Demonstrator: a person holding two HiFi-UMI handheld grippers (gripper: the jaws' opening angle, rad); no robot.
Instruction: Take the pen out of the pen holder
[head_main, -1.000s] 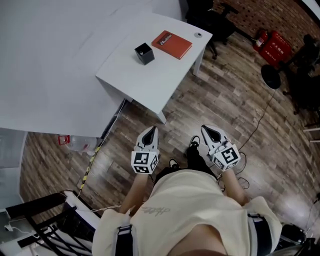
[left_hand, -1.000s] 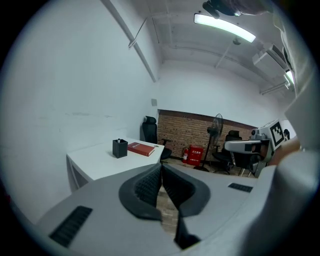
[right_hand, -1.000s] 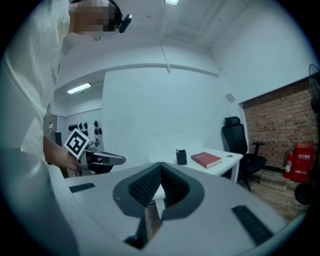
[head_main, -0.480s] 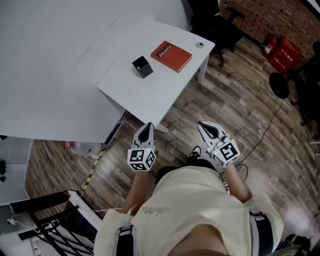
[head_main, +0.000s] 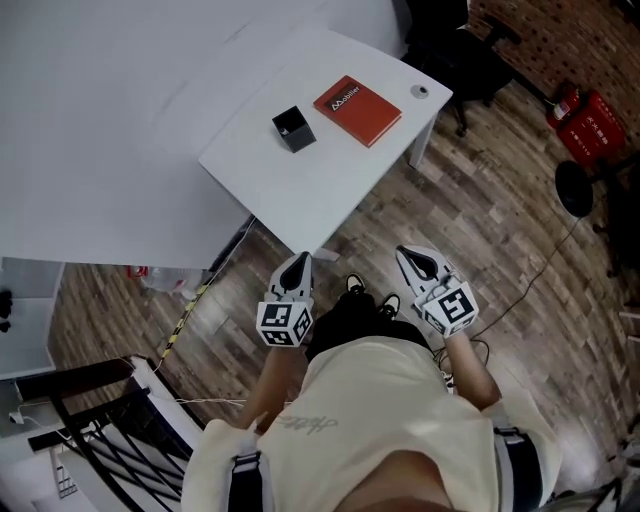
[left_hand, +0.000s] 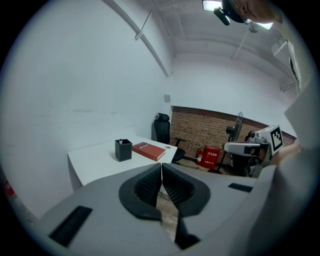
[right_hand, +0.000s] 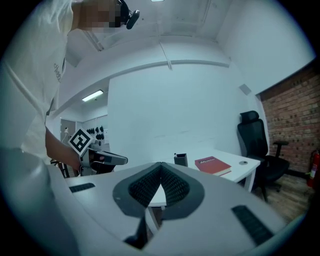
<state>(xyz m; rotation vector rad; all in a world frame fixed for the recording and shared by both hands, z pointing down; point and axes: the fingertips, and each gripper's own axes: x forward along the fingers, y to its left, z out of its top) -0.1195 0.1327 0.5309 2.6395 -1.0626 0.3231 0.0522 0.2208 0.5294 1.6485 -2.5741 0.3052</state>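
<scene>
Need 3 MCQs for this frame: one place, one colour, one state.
1. Where does the pen holder stand? A. floor B. white table, beside the red book C. atop the book
2. Pen holder's colour? A. black B. white C. yellow
3. Left claw and right claw? A. both shut, empty B. both open C. left holding pen
1 B: head view shows it on the tabletop, apart from the book.
2 A: black in every view.
3 A: each gripper view shows pads together, nothing between.

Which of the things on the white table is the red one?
The flat book. It lies between the black pen holder, which is a small open box, and a tiny grey disc.
</scene>
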